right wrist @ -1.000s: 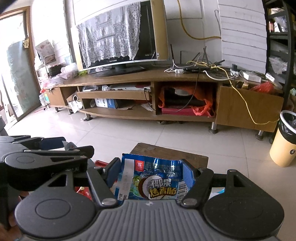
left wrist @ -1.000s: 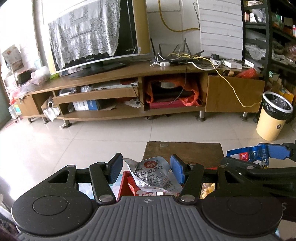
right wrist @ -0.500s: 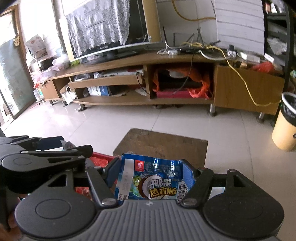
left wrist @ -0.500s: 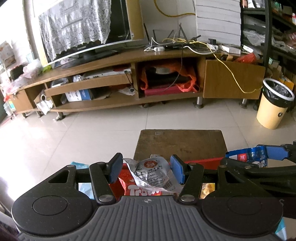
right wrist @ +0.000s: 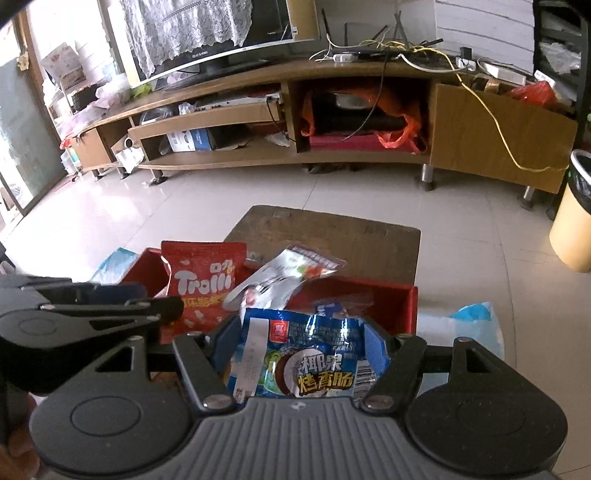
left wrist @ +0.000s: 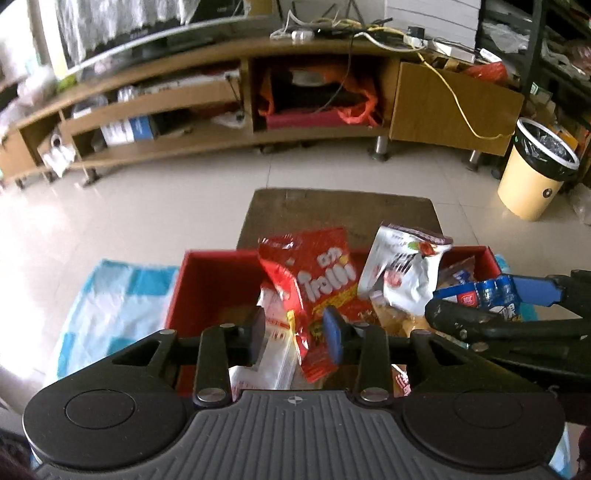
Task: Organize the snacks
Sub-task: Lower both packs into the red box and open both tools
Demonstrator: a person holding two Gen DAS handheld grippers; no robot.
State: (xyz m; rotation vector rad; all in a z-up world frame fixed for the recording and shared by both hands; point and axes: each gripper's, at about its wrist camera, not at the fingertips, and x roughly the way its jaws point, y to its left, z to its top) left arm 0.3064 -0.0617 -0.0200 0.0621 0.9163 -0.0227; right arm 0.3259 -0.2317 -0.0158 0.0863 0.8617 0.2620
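Left gripper (left wrist: 297, 338): silver packet gone, jaws pressed together, empty | right gripper (right wrist: 301, 345): pinched blue packet (right wrist: 299, 356) | red box (left wrist: 207, 280): came beneath; blue packet pending.

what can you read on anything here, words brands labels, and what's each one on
"Trolli" – red snack bag standing in the red box
"椰果烤香肠" – blue snack packet between the right gripper fingers
Small print on the white packet, the Chinese line under "Trolli", the barcodes and the TV's bezel logo: too small or blurred to read
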